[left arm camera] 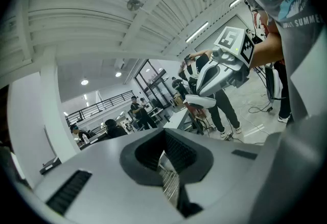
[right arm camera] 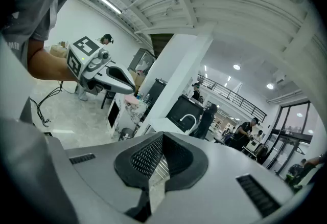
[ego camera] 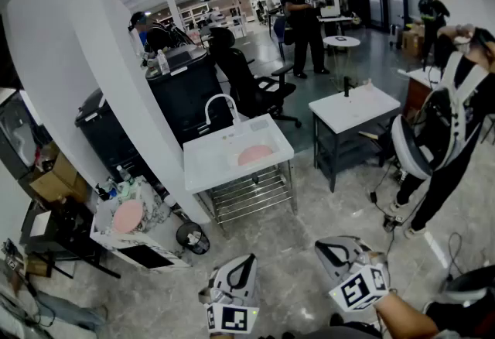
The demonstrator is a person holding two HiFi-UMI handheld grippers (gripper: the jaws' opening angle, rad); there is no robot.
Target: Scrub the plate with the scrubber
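Note:
A pink plate (ego camera: pixel 255 154) lies in the basin of a white sink table (ego camera: pixel 209 167) across the floor, under a curved white faucet (ego camera: pixel 220 102). I cannot make out a scrubber. Both grippers hang low at the head view's bottom edge, far from the sink. My left gripper (ego camera: pixel 247 260) is shut with nothing in it; in its own view the ribbed pads (left arm camera: pixel 176 152) meet. My right gripper (ego camera: pixel 323 247) is also shut and empty, its pads (right arm camera: pixel 148 156) closed together. Each gripper shows in the other's view: the right gripper (left arm camera: pixel 219 72) and the left gripper (right arm camera: pixel 110 77).
A small white cart (ego camera: pixel 135 241) left of the sink carries a pink round thing (ego camera: pixel 128 215), with a black bin (ego camera: pixel 189 237) beside it. A white pillar (ego camera: pixel 116 74) rises behind. A second white table (ego camera: pixel 353 107) and a standing person (ego camera: pixel 448 128) are on the right.

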